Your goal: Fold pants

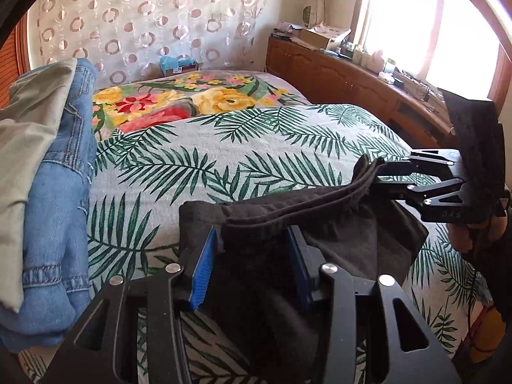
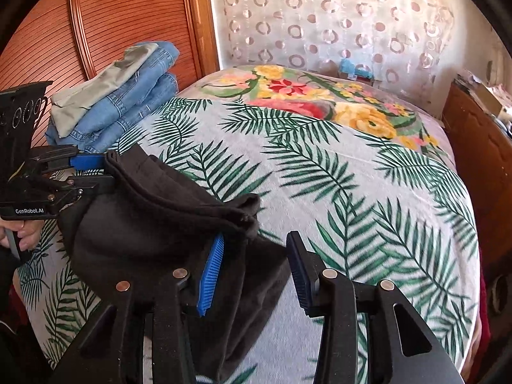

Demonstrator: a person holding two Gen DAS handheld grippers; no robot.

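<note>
Dark folded pants (image 1: 352, 233) (image 2: 144, 224) lie bunched on the leaf-print bed near its front edge. In the left wrist view my left gripper (image 1: 252, 233) has a thick fold of the pants filling the space between its blue pads (image 1: 204, 268). The right wrist view shows that same gripper (image 2: 107, 171) holding the pants' raised left edge off the sheet. My right gripper (image 2: 256, 236) stands open, and the pants' right corner (image 2: 249, 211) sits just past its left pad. From the left wrist view the right gripper (image 1: 377, 176) has its tips at the upturned hem.
A stack of folded blue jeans with a grey-green garment on top (image 1: 57, 192) (image 2: 121, 105) sits at the bed's left side. A flowered blanket (image 1: 192, 102) covers the far half. Leaf-print sheet (image 2: 352, 192) spreads to the right. A wooden cabinet (image 1: 336, 76) lines the right wall.
</note>
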